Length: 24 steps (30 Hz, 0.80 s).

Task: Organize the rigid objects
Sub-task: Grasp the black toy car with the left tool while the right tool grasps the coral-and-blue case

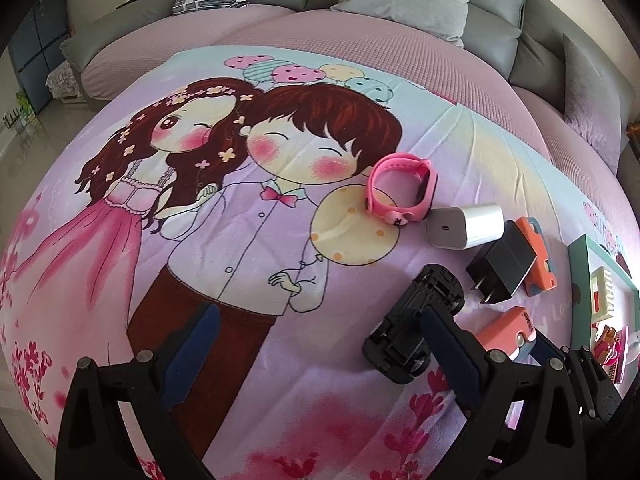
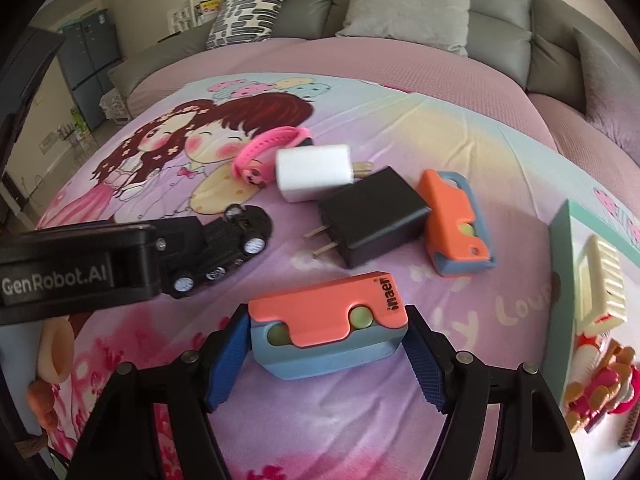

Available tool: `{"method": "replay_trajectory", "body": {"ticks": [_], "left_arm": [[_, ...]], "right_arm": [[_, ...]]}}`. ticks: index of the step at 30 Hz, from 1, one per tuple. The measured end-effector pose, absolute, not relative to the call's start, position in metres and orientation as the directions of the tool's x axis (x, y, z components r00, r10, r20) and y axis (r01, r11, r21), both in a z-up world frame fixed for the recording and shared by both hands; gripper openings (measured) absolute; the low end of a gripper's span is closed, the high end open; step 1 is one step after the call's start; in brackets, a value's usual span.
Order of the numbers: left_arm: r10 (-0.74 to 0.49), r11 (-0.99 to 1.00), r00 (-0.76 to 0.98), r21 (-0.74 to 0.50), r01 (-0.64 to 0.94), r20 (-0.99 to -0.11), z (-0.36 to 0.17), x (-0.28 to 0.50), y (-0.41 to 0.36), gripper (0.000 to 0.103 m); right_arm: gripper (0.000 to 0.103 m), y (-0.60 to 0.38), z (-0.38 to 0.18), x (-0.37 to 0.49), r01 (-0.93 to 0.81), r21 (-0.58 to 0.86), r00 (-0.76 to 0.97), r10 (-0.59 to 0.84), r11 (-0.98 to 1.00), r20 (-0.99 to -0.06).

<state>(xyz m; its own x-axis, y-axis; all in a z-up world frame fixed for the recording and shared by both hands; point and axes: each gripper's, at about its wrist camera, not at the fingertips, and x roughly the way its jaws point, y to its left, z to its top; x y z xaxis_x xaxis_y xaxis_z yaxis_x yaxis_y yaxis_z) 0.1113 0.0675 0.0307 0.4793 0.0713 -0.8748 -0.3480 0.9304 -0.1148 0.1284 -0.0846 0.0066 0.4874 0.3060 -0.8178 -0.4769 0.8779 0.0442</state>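
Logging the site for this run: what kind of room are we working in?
Probably a home living room: a grey sofa with a patterned cushion behind a cartoon-printed sheet, and a blue cabinet by the wall.

Left gripper point(image 1: 316, 332) jaws wide apart over cartoon blanket point(image 1: 240, 240), right finger against upturned black toy car point(image 1: 416, 320)

The left gripper's body point(image 2: 76, 268) covers the rear of the black toy car point(image 2: 236, 240) in the right wrist view. In the left wrist view, a blue pad point(image 1: 452, 352) hides part of that car and most of the near orange case point(image 1: 508, 330). The black charger point(image 1: 502, 268) overlaps the far orange case point(image 1: 538, 260). The picture frame point(image 1: 600, 280) is cut by the right edge. The white charger's point(image 2: 314, 176) prongs are blurred, partly hidden. The wristband's point(image 2: 264, 156) far side lies behind that charger.
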Motion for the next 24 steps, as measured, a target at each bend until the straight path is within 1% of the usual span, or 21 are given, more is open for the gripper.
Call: {"method": "replay_trajectory", "body": {"ticks": [7,15,24], "left_arm": [[0.076,0.946,0.466,-0.084,-0.312,-0.882,0.028,0.118,0.052,0.100],[0.084,0.959,0.466,-0.056,-0.278,-0.881,0.028,0.122,0.038,0.100],[0.099,0.960,0.444,-0.031,-0.277,-0.890,0.017,0.129,0.031,0.100]], "right_arm": [[0.076,-0.106,0.008,0.131,-0.405,0.046,0.481,0.256,0.913,-0.839],[0.076,-0.105,0.012,0.124,-0.413,0.007,0.474,0.221,0.911,-0.852],[0.076,-0.113,0.013,0.123,-0.390,0.026,0.466,0.222,0.920,-0.856]]}}
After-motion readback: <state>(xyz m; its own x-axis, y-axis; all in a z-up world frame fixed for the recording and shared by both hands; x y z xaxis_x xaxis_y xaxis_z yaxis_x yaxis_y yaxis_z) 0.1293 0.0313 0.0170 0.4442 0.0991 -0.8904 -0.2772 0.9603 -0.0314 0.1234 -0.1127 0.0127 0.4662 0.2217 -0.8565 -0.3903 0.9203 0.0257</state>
